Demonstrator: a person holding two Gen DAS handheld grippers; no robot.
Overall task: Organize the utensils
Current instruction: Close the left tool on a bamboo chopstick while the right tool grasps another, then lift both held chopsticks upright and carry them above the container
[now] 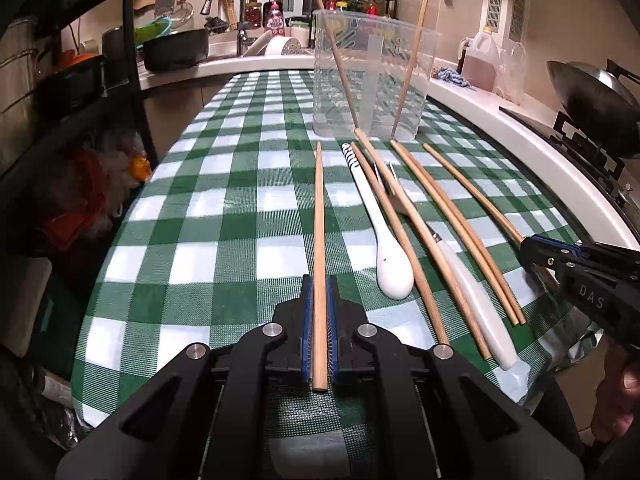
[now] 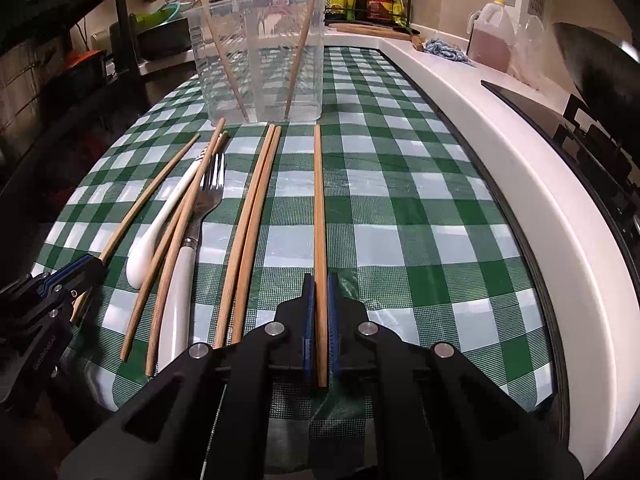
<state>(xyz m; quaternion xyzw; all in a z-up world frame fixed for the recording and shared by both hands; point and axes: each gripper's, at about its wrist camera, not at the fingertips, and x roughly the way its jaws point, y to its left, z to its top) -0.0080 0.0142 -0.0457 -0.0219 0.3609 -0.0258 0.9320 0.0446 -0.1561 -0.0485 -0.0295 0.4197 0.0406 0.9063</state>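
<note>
Each gripper, left [image 1: 319, 312] and right [image 2: 319, 312], pinched one chopstick [image 1: 319, 240] apiece, seemingly unlifted; next, carry both into the clear tub [image 1: 372, 76].

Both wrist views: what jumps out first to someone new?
Each gripper, left gripper and right gripper, is shut on one wooden chopstick lying on the green-and-white checked tablecloth. Between them lie more loose chopsticks, a white ceramic spoon and a white-handled metal fork. Behind stands a clear plastic tub holding two upright chopsticks.

Left tool [image 1: 320, 296] and right tool [image 2: 320, 292] both angle downward, jaws clamped nearly together.
</note>
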